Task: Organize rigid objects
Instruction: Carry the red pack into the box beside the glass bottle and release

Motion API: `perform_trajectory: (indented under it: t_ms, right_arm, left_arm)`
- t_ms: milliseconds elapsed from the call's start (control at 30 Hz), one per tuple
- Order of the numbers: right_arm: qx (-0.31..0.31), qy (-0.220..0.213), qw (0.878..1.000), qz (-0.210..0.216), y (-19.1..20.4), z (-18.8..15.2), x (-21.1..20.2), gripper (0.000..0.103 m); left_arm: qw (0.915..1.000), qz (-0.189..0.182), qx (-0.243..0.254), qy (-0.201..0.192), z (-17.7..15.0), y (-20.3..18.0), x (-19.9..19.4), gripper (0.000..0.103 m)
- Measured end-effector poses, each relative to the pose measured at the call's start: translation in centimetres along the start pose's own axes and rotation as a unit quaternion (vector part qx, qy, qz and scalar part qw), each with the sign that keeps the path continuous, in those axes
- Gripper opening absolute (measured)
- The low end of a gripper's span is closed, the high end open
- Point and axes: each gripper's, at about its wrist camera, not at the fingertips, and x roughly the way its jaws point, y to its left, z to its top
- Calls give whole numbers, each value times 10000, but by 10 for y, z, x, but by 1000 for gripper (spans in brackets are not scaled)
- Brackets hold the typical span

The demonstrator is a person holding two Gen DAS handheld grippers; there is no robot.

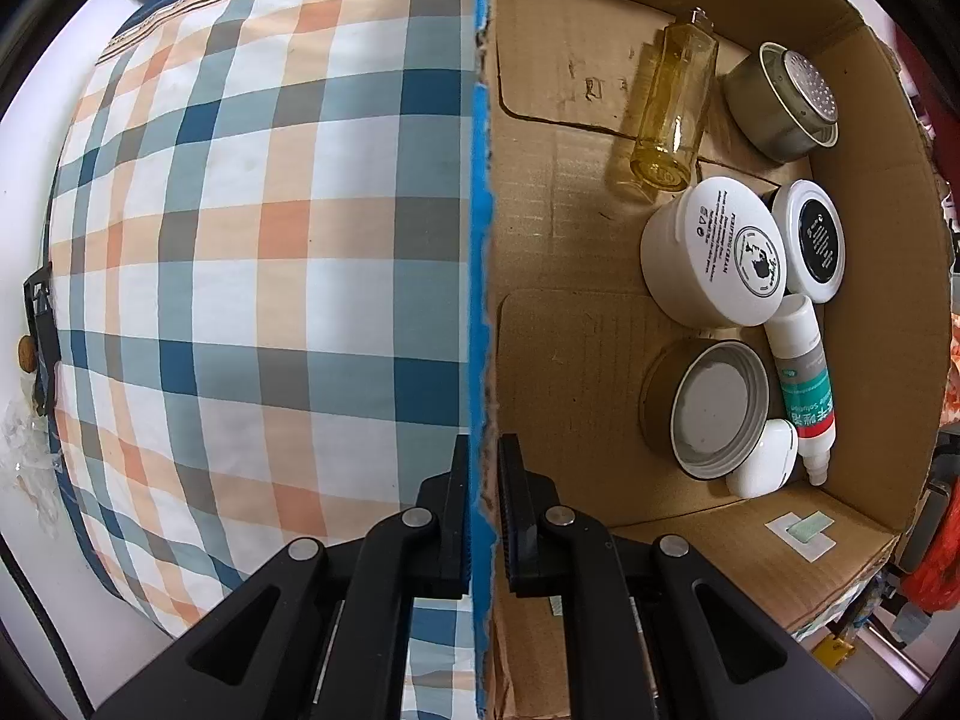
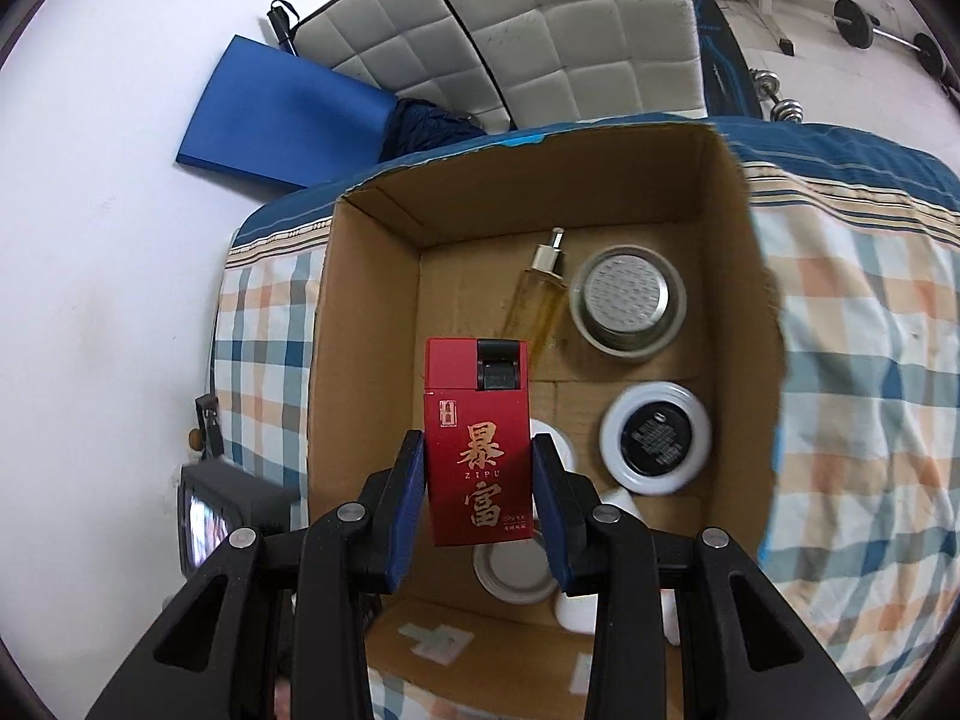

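The left gripper is clamped on the blue-taped wall of the cardboard box, which rests on a plaid bedcover. Only this view shows the eye-drop bottle and what may be an earbud case among the jars. The right wrist view alone shows the right gripper pinching a red lighter above the box's interior.

You see a checked bedsheet, a blue mat, white cushions and dumbbells.
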Motion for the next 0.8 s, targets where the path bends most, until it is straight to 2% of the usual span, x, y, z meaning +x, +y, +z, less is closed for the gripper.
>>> perform_trajectory:
  t_ms: [133, 500, 800]
  right_arm:
    - [103, 81, 9999, 56, 9, 17, 24, 37]
    - [75, 281, 9994, -192, 26, 50, 76, 37]
    - [100, 286, 9989, -355, 21, 63, 90, 37]
  left_arm:
    - [10000, -25, -19, 18, 1, 2, -1, 5]
    - [10000, -29, -33, 60, 5, 4, -1, 5]
    - [9999, -57, -59, 61, 5, 6, -1, 5]
